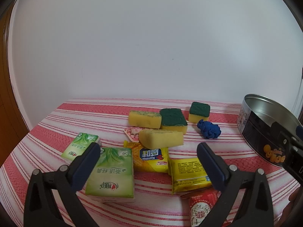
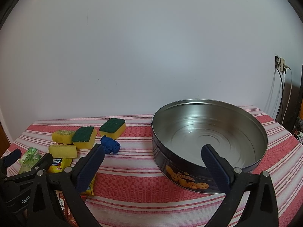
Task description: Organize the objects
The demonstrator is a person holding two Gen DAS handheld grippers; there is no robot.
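Right wrist | tin [image 2: 189, 181] ahead | sponges [image 2: 83, 137], packets [image 2: 58, 164] left

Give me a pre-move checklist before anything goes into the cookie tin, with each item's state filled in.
1. Left gripper jaws wide and holding nothing: ok.
2. Right gripper jaws wide and holding nothing: ok.
3. Cookie tin lid off, inside bare: ok.
4. Large green tissue pack lies between the left jaws, untouched: ok.
5. Sponges clear of other items: not ok, one sponge rests on the yellow packet.
6. Path from pile to tin free: cannot tell; the right gripper sits between.
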